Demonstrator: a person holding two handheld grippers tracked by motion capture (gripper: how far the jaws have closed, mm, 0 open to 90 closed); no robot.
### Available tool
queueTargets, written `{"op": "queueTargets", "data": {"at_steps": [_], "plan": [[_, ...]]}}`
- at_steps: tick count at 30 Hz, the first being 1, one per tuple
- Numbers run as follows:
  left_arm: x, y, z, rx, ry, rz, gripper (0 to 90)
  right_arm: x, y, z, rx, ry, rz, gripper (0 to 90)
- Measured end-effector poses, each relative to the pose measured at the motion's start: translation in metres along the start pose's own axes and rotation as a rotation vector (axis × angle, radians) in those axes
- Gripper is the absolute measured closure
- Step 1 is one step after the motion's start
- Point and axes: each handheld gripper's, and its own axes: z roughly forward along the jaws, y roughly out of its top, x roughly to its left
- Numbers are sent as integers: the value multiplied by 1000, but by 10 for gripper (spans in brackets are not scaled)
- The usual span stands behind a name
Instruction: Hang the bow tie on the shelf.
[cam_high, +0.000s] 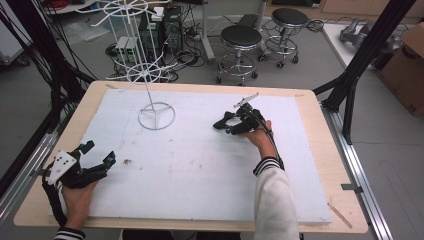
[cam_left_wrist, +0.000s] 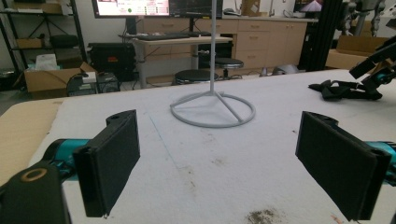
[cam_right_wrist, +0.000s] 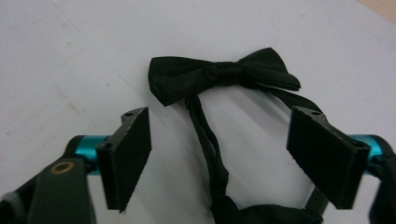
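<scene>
While the black bow tie (cam_right_wrist: 223, 74) lay flat on the white pad (cam_high: 200, 165), right gripper (cam_right_wrist: 219, 154) jaws gaped wide around its strap, gripping nothing, left gripper (cam_left_wrist: 233, 163) wide open, empty, near the wire stand (cam_left_wrist: 213, 109).

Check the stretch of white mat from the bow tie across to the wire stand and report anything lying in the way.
Nothing visible blocks it. Bare mat lies between the bow tie under the right tool and the wire stand.

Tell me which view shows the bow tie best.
The right gripper view: the bow tie lies close ahead, knot and strap clear. The high view shows a small dark shape by the right gripper; the left gripper view shows it far off.
</scene>
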Motion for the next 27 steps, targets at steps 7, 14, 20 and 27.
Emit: {"op": "queueTargets", "data": {"at_steps": [7,14,20,27], "plan": [[0,0,0,-1,0,-1,141,-1,-2,8,37,7,-4,355],[0,0,0,-1,0,-1,141,1,-2,12,57,26,-25,517],[0,0,0,-1,1,-1,141,1,-2,14,80,27,-32,622],[0,0,0,-1,1,-1,141,2,-1,15,101,33,-52,738]]}}
